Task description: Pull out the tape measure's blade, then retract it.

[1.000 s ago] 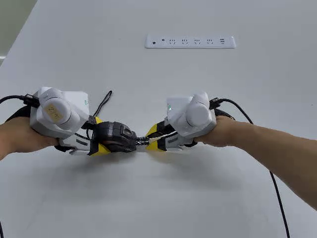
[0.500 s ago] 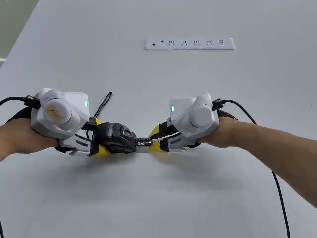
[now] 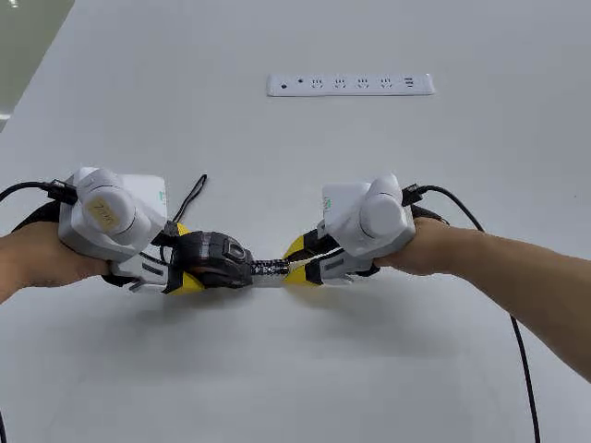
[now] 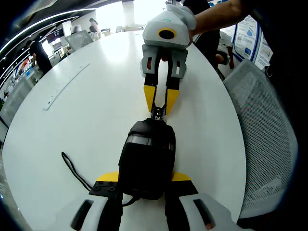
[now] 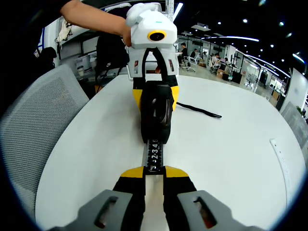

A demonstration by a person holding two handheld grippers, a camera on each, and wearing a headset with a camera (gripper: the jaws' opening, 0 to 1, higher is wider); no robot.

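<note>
Risk first: my right gripper pinches just the end of the blade. A slip there, I judge, lets the spring snap it back into the tape measure. An off-axis pull could twist the case from my left gripper, jaws clamped on its sides. The case lies at 9 o'clock of the right gripper, on the white table. As a container, the case presumably holds most of the blade coiled; a short numbered stretch is out.

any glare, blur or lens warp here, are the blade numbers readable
Head view: soft even light, sharp, faint shadows on the table. Left gripper view: fisheye bows the table edge, glare washes out the far end. Right gripper view: blade numbers crisp and readable.
</note>
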